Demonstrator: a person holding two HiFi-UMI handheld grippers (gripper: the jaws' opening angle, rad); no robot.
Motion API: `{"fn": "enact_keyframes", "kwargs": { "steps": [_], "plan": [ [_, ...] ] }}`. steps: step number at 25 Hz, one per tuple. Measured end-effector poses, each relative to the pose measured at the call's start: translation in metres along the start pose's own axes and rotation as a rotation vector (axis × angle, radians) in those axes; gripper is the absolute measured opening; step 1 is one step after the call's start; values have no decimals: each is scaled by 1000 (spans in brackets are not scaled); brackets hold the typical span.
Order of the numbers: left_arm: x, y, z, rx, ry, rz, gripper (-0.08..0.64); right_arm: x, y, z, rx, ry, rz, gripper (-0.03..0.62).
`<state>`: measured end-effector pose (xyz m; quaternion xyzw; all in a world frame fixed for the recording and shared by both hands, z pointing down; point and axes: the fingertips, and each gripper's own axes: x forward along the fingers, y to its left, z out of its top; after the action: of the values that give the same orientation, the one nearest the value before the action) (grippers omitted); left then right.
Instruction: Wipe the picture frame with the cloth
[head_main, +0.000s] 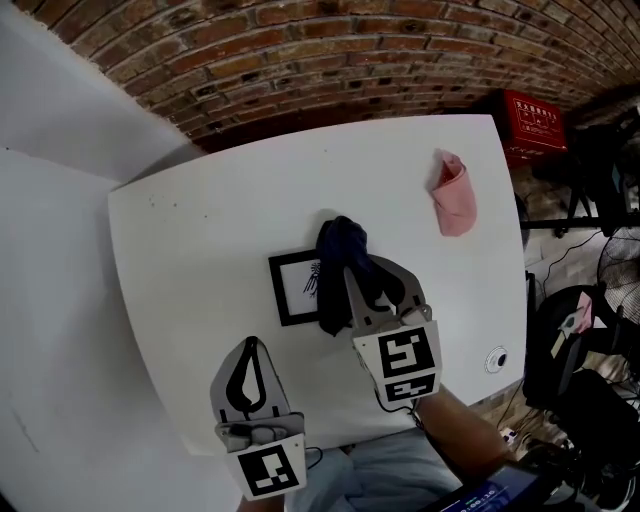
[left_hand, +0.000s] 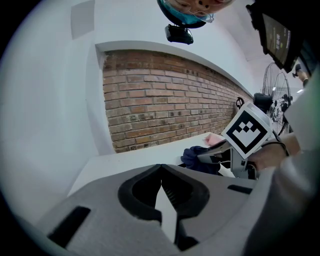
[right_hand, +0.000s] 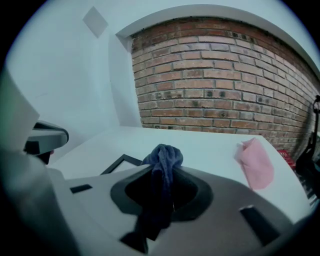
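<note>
Right gripper (head_main: 347, 270) is pinching the dark blue cloth (head_main: 340, 245) tight between its jaws, and I'm seeing it draping over the right side of the picture frame (head_main: 292, 290), which is lying on the white table (head_main: 200, 250). Left gripper (head_main: 252, 345) is hovering nearby with its jaws together on nothing.

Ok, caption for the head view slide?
Right gripper holds dark blue cloth over picture frame; left gripper shut, empty.

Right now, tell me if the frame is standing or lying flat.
Lying flat: the frame rests face up on the table; the cloth hides its right edge.
</note>
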<state>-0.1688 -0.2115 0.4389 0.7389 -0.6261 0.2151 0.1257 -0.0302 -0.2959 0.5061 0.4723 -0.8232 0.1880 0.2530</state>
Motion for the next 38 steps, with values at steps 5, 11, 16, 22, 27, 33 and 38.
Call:
{"fn": "enact_keyframes", "kwargs": {
  "steps": [5,11,16,22,27,33,38],
  "plan": [
    [5,-14,7,18,-10,-19,9,-8,-16,-4,16,-5,-22,77],
    [7,-32,15,34,-25,-39,9,-20,-36,-7,43,-18,-43,78],
    [4,-46,17,52,-28,-52,9,-31,-48,-9,58,-39,-62,77],
    [0,-62,20,69,-31,-60,9,-47,-65,-24,76,-26,-85,77],
    [-1,-82,17,81,-25,-83,9,-65,-83,-40,97,-23,-114,77],
    [-11,-110,20,103,-49,-109,9,-97,-101,-57,118,-39,-153,77],
    [-32,-123,39,102,-95,-115,9,-132,-108,-41,111,-95,-184,77]
  ]
}}
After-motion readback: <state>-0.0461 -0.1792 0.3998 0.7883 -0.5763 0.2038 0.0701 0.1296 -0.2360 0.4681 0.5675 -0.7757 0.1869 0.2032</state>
